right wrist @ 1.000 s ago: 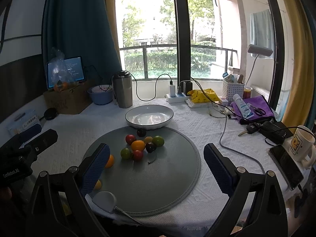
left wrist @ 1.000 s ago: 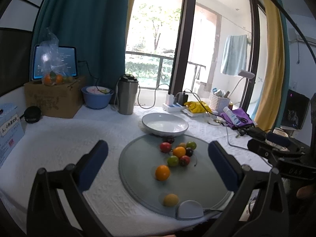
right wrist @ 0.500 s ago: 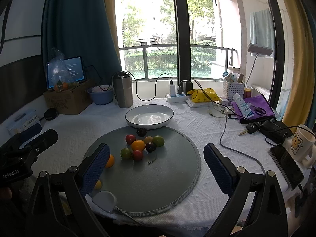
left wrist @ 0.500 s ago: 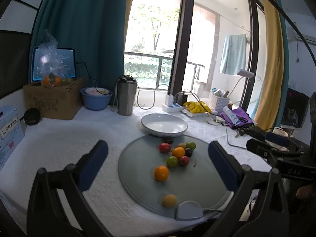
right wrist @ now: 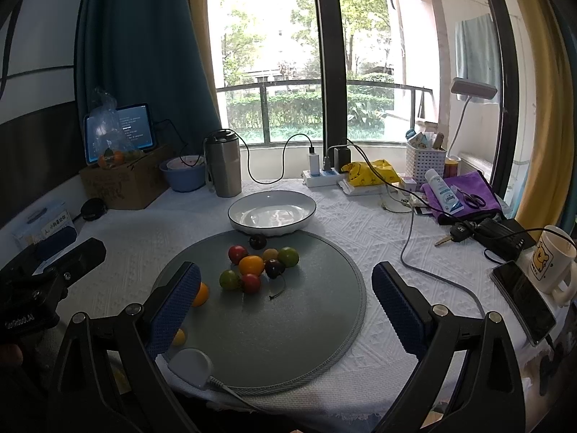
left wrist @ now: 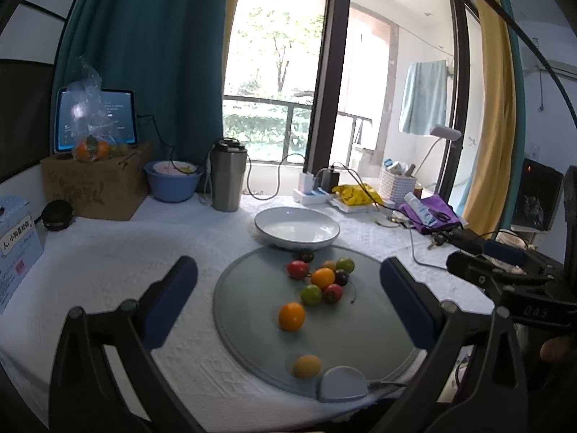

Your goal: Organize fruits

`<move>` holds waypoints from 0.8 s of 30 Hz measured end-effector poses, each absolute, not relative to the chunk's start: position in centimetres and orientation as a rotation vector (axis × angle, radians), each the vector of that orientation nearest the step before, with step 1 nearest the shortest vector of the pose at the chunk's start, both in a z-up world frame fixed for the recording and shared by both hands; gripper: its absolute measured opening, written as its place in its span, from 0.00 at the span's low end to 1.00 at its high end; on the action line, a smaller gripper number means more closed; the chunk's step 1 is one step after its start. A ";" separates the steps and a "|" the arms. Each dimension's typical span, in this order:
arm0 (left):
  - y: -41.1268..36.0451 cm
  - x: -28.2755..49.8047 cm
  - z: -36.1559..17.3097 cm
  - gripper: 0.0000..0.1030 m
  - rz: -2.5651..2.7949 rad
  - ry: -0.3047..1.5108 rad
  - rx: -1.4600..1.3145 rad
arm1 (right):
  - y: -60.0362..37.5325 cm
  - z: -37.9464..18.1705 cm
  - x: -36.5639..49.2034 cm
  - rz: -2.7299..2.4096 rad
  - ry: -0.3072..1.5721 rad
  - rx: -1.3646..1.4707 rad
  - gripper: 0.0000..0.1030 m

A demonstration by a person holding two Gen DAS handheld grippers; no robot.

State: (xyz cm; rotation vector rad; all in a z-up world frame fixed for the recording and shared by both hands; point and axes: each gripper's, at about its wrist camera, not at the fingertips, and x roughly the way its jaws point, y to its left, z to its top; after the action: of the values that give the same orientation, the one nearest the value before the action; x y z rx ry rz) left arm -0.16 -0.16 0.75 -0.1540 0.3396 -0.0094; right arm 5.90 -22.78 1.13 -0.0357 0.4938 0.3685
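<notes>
Left wrist view: the left gripper hangs above the near edge of the table with its blue-padded fingers spread wide and nothing between them. The right gripper is likewise spread and empty, held low over the round grey mat.

The fruits lie on that mat. A tight cluster of small round ones, red, orange, green and dark purple, sits toward the mat's far side, just short of the white plate, and its long axis runs roughly left to right across the mat. One dark fruit lies apart from the cluster, just beside the plate's rim. A loose orange fruit sits nearer the left gripper, and a yellow one lies close to the mat's near edge. The fruits are round, so no pointing direction can be told.

The table wears a white textured cloth. Along its far side stand a steel tumbler, a blue bowl, a cardboard box and a white basket. A mug and a phone lie at the right. Behind, tall windows open onto a balcony with greenery, framed by teal and yellow curtains.
</notes>
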 end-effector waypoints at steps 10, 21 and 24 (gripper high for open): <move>-0.3 -0.4 0.8 0.99 -0.011 0.330 -0.154 | -22.8 1.1 5.9 0.368 0.494 -0.035 0.95; -0.3 -0.4 0.8 0.99 -0.010 0.338 -0.157 | -22.7 0.9 5.9 0.371 0.501 -0.034 0.95; -0.3 -0.3 0.6 0.99 -0.010 0.348 -0.156 | -22.6 0.7 5.9 0.373 0.505 -0.032 0.95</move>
State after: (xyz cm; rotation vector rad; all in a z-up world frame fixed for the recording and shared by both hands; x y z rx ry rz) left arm -0.25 -0.33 0.61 -0.1556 0.3480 -0.0096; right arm 5.88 -22.64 0.66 -0.0323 0.5052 0.3725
